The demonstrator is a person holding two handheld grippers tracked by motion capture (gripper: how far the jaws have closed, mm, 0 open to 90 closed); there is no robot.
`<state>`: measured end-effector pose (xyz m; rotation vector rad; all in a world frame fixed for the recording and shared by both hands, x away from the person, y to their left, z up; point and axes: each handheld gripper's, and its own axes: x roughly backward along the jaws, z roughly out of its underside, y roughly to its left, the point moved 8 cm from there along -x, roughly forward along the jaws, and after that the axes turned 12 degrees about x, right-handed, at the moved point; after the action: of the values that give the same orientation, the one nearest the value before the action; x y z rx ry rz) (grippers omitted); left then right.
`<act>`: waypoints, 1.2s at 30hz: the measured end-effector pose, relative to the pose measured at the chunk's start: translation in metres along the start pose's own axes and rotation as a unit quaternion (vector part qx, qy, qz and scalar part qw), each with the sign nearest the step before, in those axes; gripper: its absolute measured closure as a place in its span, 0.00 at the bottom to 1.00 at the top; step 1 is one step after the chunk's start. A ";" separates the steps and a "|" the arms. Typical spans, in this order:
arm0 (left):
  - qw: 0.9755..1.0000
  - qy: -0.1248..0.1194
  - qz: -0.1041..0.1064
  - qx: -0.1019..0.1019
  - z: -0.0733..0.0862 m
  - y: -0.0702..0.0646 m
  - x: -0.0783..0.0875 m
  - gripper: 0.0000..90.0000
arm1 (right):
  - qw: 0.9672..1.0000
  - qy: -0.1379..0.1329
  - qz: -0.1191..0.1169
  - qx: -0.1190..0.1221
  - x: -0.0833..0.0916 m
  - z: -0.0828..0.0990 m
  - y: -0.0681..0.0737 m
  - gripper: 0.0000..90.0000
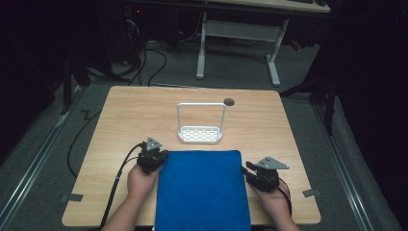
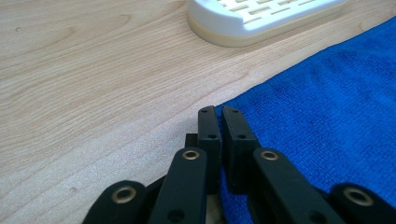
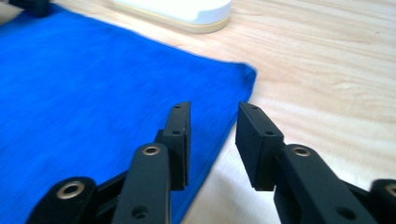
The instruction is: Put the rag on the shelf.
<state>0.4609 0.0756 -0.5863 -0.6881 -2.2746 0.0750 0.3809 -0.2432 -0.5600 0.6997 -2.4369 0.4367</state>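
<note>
Because the blue towel [image 1: 202, 190] lies flat on the tabletop [image 1: 120, 120], the left claw [image 2: 219, 122] has pinched its far corner while the right claw [image 3: 212, 140] straddles the opposite edge, jaws apart.

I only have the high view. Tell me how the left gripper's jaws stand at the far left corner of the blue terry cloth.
Observer: The left gripper has its jaws closed to a thin slit on the corner edge of the blue terry cloth; blue shows in the slit.
Operator: Now report the right gripper.
Observer: It is open, with one jaw over the cloth's right edge and the other over the light wooden table.
Operator: Say what lies ahead of it.
Observer: The cloth's far right corner, then the base of the white slotted plastic rack.
</note>
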 end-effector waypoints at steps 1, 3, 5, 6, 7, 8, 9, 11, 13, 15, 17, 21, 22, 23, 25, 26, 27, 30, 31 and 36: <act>1.000 0.000 0.000 0.000 0.000 0.000 0.000 0.97 | 1.000 0.008 0.008 0.002 -0.005 -0.002 -0.003 0.71; 1.000 0.000 -0.001 -0.005 0.000 -0.001 0.000 0.97 | 1.000 0.021 0.016 -0.003 -0.021 -0.007 -0.009 0.67; 1.000 0.000 0.001 -0.003 0.000 0.000 0.000 0.97 | 0.999 0.025 0.026 -0.001 -0.030 -0.011 -0.015 0.65; 1.000 0.000 0.003 0.000 0.000 0.000 0.000 0.97 | 0.999 0.033 0.030 -0.005 -0.038 -0.013 -0.019 0.65; 1.000 0.002 0.007 0.005 0.000 0.000 0.000 0.97 | 0.999 0.036 0.030 -0.010 -0.042 -0.014 -0.022 0.64; 1.000 0.002 0.009 0.008 0.000 0.001 0.000 0.97 | 0.999 0.041 0.027 -0.021 -0.048 -0.016 -0.025 0.63; 1.000 0.002 0.010 0.009 0.000 0.001 0.000 0.97 | 0.998 0.043 0.024 -0.026 -0.052 -0.017 -0.027 0.63; 1.000 0.003 0.012 0.011 0.000 0.001 0.000 0.97 | 0.998 0.057 0.019 -0.031 -0.063 -0.019 -0.028 0.62; 1.000 0.004 0.017 0.017 0.000 0.001 0.000 0.97 | 0.998 0.062 0.021 -0.027 -0.065 -0.020 -0.028 0.62; 1.000 0.005 0.020 0.021 0.000 0.002 0.000 0.96 | 0.997 0.074 0.027 -0.026 -0.070 -0.017 -0.029 0.64; 1.000 0.004 0.021 0.020 0.000 0.002 0.000 0.96 | 0.997 0.070 0.027 -0.028 -0.070 -0.017 -0.030 0.65; 1.000 0.004 0.021 0.021 0.000 0.002 0.000 0.96 | 0.996 0.074 0.030 -0.028 -0.068 -0.016 -0.032 0.74; 1.000 0.004 0.021 0.021 0.000 0.002 0.000 0.96 | 0.996 0.073 0.030 -0.028 -0.068 -0.016 -0.032 0.79; 1.000 0.004 0.021 0.021 0.000 0.002 0.000 0.96 | 0.997 0.072 0.028 -0.028 -0.068 -0.016 -0.032 0.82; 1.000 0.005 0.022 0.021 0.000 0.002 0.000 0.96 | 0.997 0.062 0.014 -0.032 -0.068 -0.016 -0.027 0.96; 0.999 0.006 0.023 0.023 0.000 0.002 0.000 0.96 | 0.997 0.062 0.014 -0.032 -0.068 -0.016 -0.027 0.96; 0.999 0.006 0.024 0.024 0.000 0.002 0.000 0.96 | 0.998 0.061 0.009 -0.034 -0.068 -0.016 -0.026 0.97; 1.000 0.003 0.021 0.023 0.000 0.002 0.000 0.96 | 0.998 0.060 0.008 -0.020 -0.068 -0.017 -0.024 0.98; 1.000 0.003 0.019 0.021 0.000 0.002 0.000 0.96 | 0.998 0.057 0.008 -0.016 -0.067 -0.017 -0.024 0.98; 0.999 -0.002 0.022 0.025 -0.001 0.003 0.002 0.96 | 1.000 0.020 0.014 0.002 -0.056 -0.028 -0.019 0.99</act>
<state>0.4621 0.0786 -0.5849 -0.7117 -2.2533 0.1530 0.4435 -0.2250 -0.5684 0.6534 -2.4118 0.4613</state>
